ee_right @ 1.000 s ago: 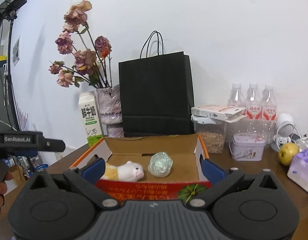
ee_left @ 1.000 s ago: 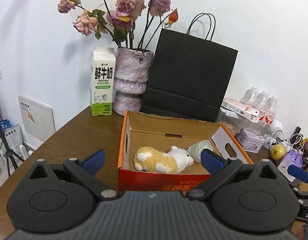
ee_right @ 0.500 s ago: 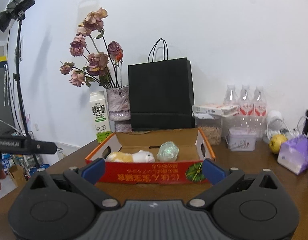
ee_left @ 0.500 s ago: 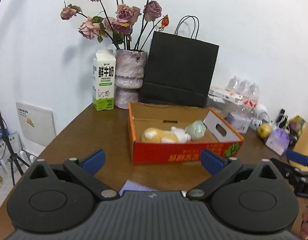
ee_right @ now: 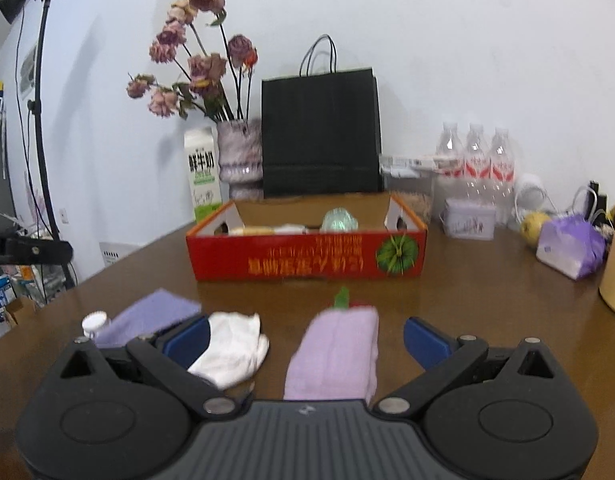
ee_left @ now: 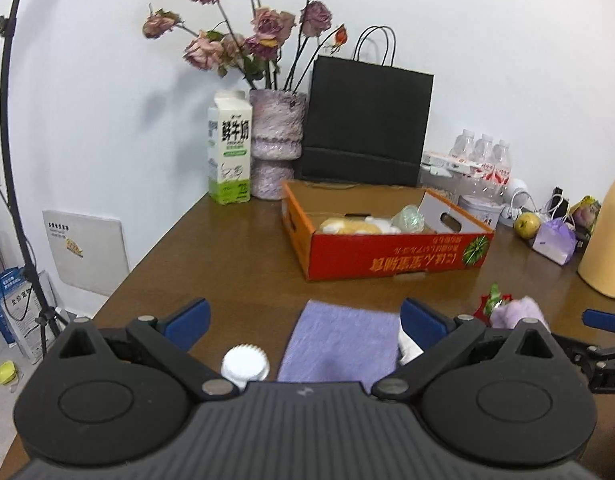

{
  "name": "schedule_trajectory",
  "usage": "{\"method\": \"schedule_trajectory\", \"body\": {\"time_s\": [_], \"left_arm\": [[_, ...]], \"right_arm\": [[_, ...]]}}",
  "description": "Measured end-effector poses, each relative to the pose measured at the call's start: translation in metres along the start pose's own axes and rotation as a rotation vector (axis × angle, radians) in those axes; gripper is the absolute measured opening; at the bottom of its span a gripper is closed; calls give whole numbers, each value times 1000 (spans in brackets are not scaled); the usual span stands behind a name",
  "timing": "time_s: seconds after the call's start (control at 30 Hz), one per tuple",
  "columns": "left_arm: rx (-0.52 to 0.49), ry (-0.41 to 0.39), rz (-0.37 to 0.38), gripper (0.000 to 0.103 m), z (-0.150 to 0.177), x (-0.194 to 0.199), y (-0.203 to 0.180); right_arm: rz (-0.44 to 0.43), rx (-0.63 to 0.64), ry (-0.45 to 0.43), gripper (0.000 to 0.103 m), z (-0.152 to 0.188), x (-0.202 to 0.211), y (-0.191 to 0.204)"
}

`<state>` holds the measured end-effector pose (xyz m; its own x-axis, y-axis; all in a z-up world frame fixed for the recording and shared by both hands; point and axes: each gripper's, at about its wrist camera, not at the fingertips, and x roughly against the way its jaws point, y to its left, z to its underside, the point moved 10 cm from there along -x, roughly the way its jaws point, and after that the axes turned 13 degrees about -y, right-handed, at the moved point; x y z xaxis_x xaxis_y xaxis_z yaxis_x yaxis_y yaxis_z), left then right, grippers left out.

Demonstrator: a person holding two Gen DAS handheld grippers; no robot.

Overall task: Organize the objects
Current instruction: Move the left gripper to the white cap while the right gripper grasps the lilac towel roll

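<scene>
The left gripper is held open and empty above the near table edge; a purple cloth and a white bottle cap lie between its fingers, the red box farther off. The right gripper is likewise spread, with a lilac plush toy between its fingers and a white sock by the left one. The sock could be snagged if the jaws were closed off-centre.

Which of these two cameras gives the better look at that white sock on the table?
The right wrist view: the white sock lies crumpled in plain sight beside the right gripper's left finger. In the left wrist view only a sliver of it peeks out behind the left gripper's right finger.
</scene>
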<state>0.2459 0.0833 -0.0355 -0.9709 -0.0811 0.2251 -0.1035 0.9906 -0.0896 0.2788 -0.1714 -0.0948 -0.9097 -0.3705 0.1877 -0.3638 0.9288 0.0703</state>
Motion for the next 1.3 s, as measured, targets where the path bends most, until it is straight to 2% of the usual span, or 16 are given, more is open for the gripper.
{"method": "schedule_trajectory", "body": {"time_s": [0.37, 0.57, 0.73, 0.87, 1.07, 1.3], "left_arm": [[19, 5, -52, 103, 29, 15, 46], [-6, -1, -86, 103, 34, 16, 64], [-11, -9, -89, 103, 38, 13, 73], [-23, -12, -92, 103, 43, 9, 79], [-23, 3, -100, 103, 49, -1, 87], [-9, -20, -84, 103, 43, 0, 98]], "right_arm": [[76, 5, 14, 103, 23, 14, -2], [116, -17, 20, 103, 31, 15, -4], [140, -7, 12, 103, 33, 14, -3], [134, -12, 26, 103, 38, 10, -1], [172, -9, 50, 103, 42, 3, -4], [185, -13, 117, 95, 50, -17, -7]]}}
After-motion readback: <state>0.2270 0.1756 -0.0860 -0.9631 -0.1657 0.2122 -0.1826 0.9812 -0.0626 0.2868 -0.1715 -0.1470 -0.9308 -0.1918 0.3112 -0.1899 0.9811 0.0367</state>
